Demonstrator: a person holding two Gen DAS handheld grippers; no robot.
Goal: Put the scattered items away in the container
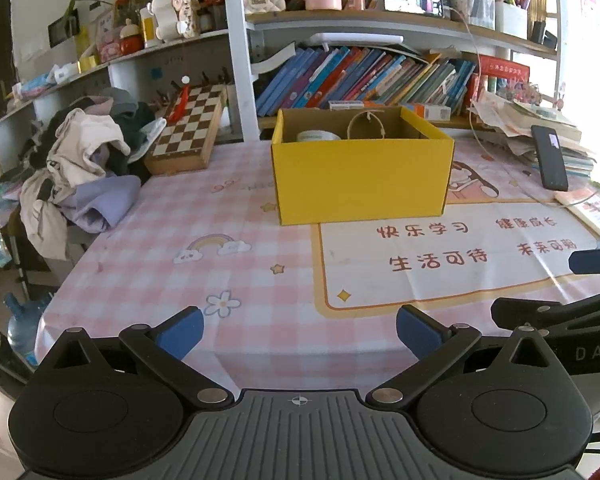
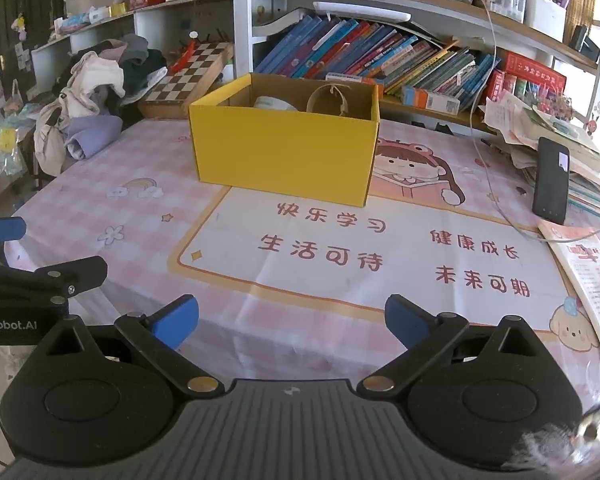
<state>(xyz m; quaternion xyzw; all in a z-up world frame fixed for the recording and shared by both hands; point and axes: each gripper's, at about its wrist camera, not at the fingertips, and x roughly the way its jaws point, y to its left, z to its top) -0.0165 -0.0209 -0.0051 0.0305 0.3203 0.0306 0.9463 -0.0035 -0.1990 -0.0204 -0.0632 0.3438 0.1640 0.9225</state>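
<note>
Gleaming rectangular yellow cardboard box

Left tongs gape, empty, facing yellow box

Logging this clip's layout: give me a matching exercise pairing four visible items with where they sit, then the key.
Items:
1. yellow box
2. chessboard
3. black phone
4. white roll

Places:
A. leaning on the paper stack at the table's right
B. inside the box
C. middle of the table
D. propped at the back left, beside the clothes pile

Pairs: 1-C, 2-D, 3-A, 4-B
</note>
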